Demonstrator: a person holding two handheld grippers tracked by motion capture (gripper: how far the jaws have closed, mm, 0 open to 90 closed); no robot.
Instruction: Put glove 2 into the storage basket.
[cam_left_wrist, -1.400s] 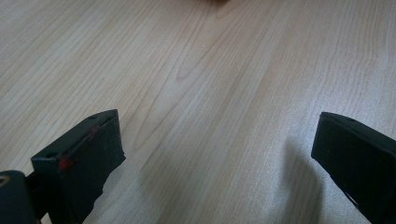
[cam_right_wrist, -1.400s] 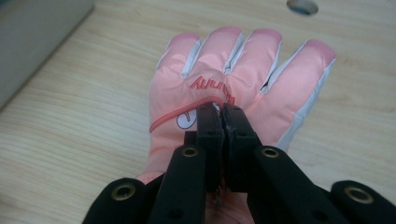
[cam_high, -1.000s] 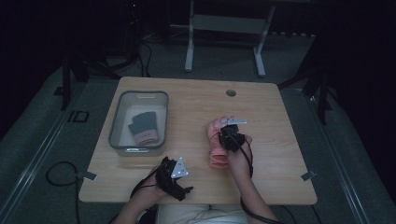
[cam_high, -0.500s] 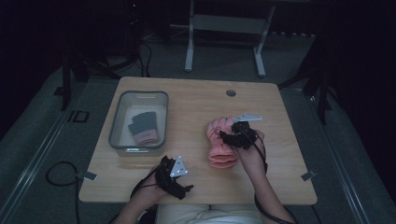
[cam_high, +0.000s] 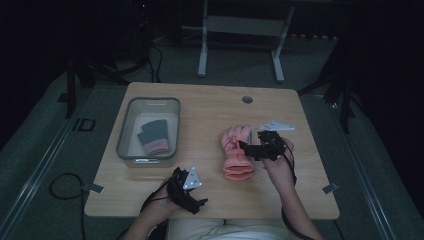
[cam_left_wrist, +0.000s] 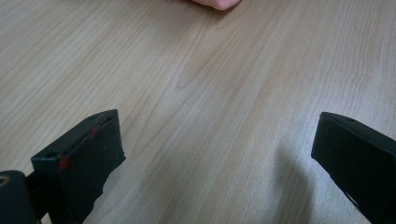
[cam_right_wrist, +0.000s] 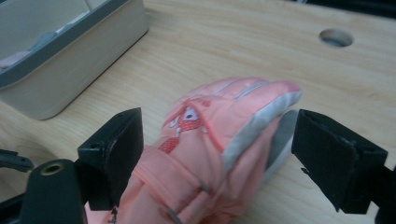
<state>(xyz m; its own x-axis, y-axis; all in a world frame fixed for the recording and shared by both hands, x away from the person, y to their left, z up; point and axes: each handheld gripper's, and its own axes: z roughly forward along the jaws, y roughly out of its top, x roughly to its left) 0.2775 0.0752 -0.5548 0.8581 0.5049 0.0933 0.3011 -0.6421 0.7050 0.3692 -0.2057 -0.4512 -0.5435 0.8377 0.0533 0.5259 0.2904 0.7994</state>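
A pink glove (cam_high: 237, 152) lies flat on the wooden table (cam_high: 210, 110), fingers pointing away from me. In the right gripper view the pink glove (cam_right_wrist: 219, 140) lies below and between the spread jaws, apart from both pads. My right gripper (cam_high: 245, 146) hovers at the glove's right side; its jaws have just been opening and stand open. My left gripper (cam_high: 192, 202) rests near the table's front edge, open over bare wood (cam_left_wrist: 210, 116). A dark glove with a pink cuff (cam_high: 152, 136) lies in the grey bin (cam_high: 125, 130).
The grey bin (cam_right_wrist: 70, 70) stands on the left half of the table. A round cable hole (cam_high: 247, 99) sits near the far edge. A metal frame (cam_high: 240, 30) stands on the floor beyond the table.
My right gripper let go of the pink glove, opened and drew back to the right and up. The glove now lies flat on the table. The left gripper stayed in place.
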